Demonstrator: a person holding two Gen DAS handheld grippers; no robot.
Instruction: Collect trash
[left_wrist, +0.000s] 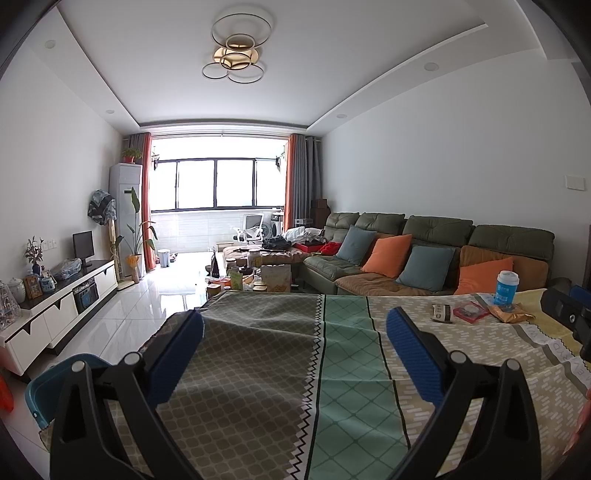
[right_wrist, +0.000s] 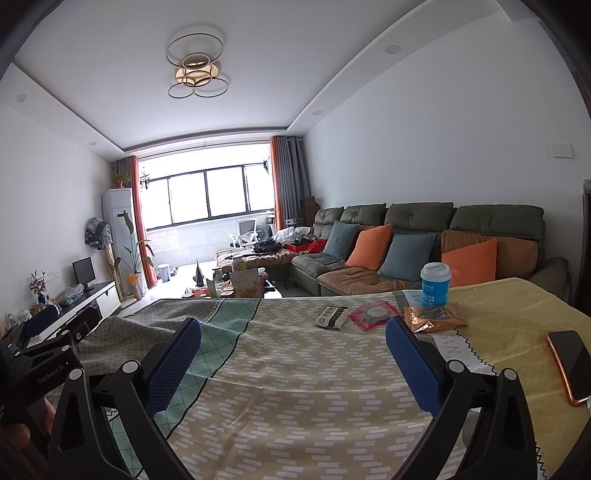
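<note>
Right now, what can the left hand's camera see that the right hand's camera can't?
Only the left wrist view shows the blue bin beside the table, at lower left. Only the right wrist view shows the phone lying on the yellow part of the tablecloth. Both show the blue cup, the gold wrapper, the red packet, the black-and-white packet and the green sofa. Both grippers, left and right, are open and empty.

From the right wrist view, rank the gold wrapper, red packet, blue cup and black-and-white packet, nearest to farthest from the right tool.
1. Crinkled gold foil wrapper, right, by the finger.
2. Flat red square packet, centre-right.
3. Black-and-white packet, left; close to the red one.
4. Blue paper cup with white lid, behind the wrapper.
</note>
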